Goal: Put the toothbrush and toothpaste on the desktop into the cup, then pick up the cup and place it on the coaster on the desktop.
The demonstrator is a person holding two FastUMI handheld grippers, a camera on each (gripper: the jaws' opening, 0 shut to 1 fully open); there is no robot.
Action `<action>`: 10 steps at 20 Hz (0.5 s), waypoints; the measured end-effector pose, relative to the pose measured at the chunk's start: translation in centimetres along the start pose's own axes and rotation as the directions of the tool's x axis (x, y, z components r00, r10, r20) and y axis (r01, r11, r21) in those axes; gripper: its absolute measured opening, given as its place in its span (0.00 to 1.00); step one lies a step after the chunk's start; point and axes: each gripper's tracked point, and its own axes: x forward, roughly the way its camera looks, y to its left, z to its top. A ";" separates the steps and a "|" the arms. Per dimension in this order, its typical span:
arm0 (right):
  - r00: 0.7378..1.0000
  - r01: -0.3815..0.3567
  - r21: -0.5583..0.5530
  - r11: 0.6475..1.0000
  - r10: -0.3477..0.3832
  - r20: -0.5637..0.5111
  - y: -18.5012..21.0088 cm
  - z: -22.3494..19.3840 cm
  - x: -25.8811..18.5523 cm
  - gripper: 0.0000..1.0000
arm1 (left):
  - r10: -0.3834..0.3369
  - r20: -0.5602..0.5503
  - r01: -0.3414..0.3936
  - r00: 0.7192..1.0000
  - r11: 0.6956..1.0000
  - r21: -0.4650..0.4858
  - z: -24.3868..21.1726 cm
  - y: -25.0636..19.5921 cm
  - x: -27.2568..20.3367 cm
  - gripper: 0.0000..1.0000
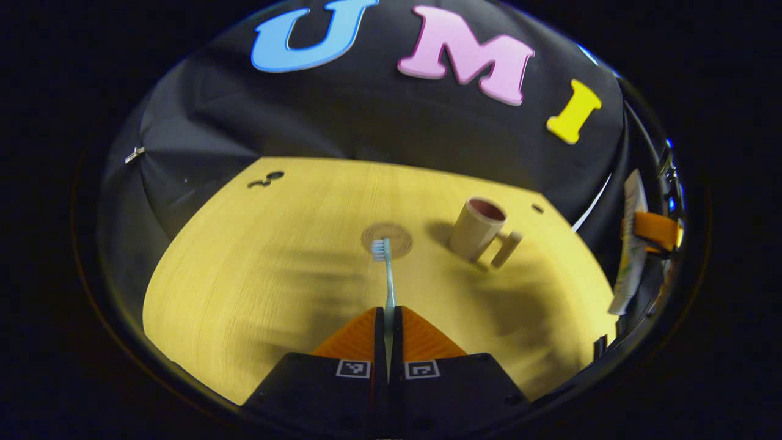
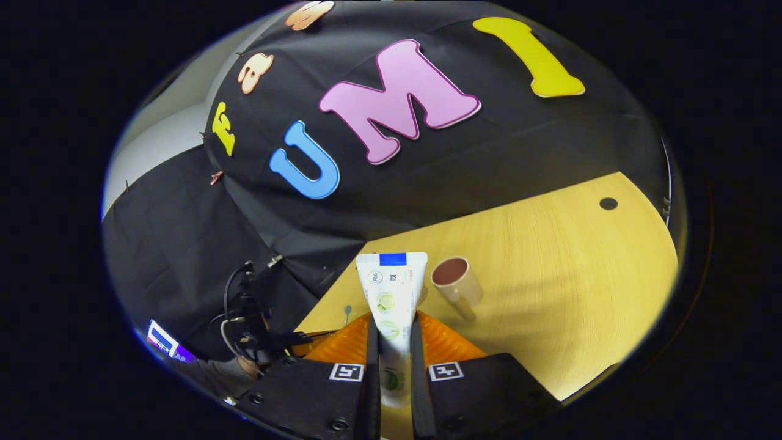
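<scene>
Left gripper view looks along my left gripper (image 1: 388, 318), whose jaws are clamped tight on the handle of a pale blue-green plastic toothbrush (image 1: 387, 278). Its long axis runs straight ahead along the fingers, with the white bristle head at the far end, lifted above the yellow wood-grain desktop (image 1: 256, 287). The beige cup with a stubby side handle (image 1: 478, 229) stands upright ahead and off to the right of that brush tip, its reddish-brown inside showing and nothing in it that I can see. The round tan coaster (image 1: 387, 238) lies flat just left of the cup, apart from it, and appears directly behind the bristles.

In the right gripper view, my right gripper (image 2: 391, 342) has both fingers pressing on a white toothpaste tube with a blue band at its flat far end (image 2: 391, 293). The tube also points forward along the fingers and is held off the desk. From here the cup sits just right of the tube's end and seems closer to this hand than to the left.

I judge that either item must be tipped end-down over the cup's mouth, and the right hand has the shorter trip.
</scene>
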 end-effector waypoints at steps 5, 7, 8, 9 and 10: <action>0.991 -0.029 -0.099 0.995 0.041 0.129 -0.1 6.5 5.1 0.24 | -0.108 0.230 0.132 0.967 0.987 -0.091 6.4 -5.4 -3.3 0.06; 0.985 -0.028 -0.136 0.990 0.050 0.162 -1.0 8.3 8.5 0.24 | -0.142 0.296 0.181 0.945 0.978 -0.108 8.1 -7.3 -4.2 0.06; 0.982 -0.028 -0.148 0.989 0.055 0.180 -1.4 9.0 10.3 0.24 | -0.160 0.321 0.206 0.934 0.972 -0.115 8.7 -8.2 -4.4 0.06; 0.979 -0.024 -0.163 0.986 0.056 0.194 -2.0 9.4 12.1 0.24 | -0.167 0.345 0.219 0.923 0.969 -0.117 9.2 -8.9 -4.5 0.06; 0.979 -0.007 -0.180 0.984 0.043 0.197 -3.0 9.3 13.9 0.23 | -0.173 0.362 0.229 0.916 0.967 -0.116 9.5 -9.4 -4.6 0.06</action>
